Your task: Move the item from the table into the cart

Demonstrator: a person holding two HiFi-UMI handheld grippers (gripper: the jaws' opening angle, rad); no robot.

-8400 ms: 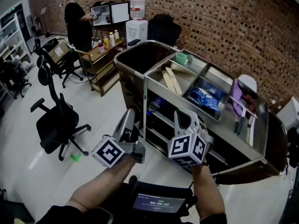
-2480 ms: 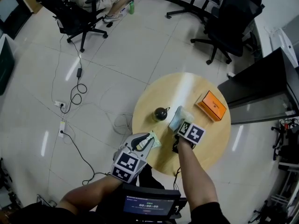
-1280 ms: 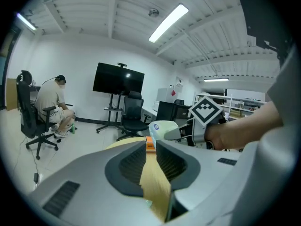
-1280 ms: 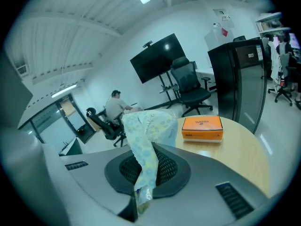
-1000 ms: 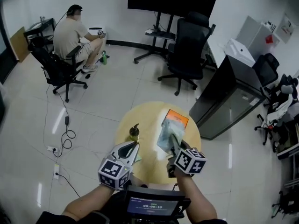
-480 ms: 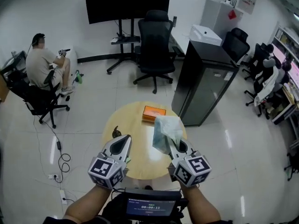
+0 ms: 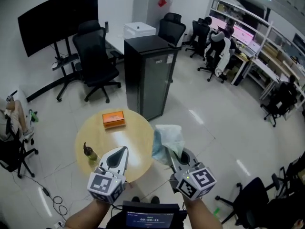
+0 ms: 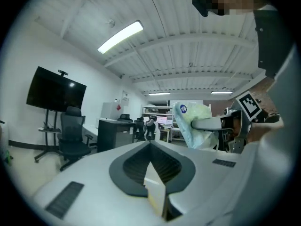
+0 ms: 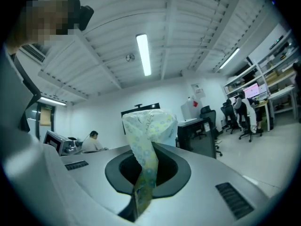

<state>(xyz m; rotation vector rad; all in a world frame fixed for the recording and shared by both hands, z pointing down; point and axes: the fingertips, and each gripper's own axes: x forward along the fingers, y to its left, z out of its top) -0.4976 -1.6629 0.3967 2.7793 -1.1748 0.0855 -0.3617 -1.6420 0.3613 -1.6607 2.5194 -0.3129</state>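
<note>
Right tool (image 7: 167, 152) is clamped shut on the packet (image 7: 167, 136). It's a soft, pale green, crinkly packet with a small printed pattern. In the right gripper view the lower end is pinched flat between the jaws and the rest bulges up above them. So the packet is off the surface (image 7: 102, 135), up in the air. In the head view it sits just past the surface's right edge, with the shiny floor behind it.

The left tool (image 7: 123, 151) has its jaws together too. In the left gripper view there's a small cream slip (image 8: 155, 192) with a yellowish edge nipped between them, but I can't tell what it is. That view also catches the right tool off to the side with the packet sticking out of it.

The surface is a round wooden one, just ahead of both tools. An orange box (image 7: 113, 119) lies flat near its far edge. A little dark bottle (image 7: 88, 150) stands upright near its left edge, well apart from the box.

A tall black cabinet (image 7: 152, 75) stands just beyond the surface. A big dark screen (image 7: 57, 18) on a stand is off to the left, with black office chairs around it. People are sitting at desks far off on the right.
</note>
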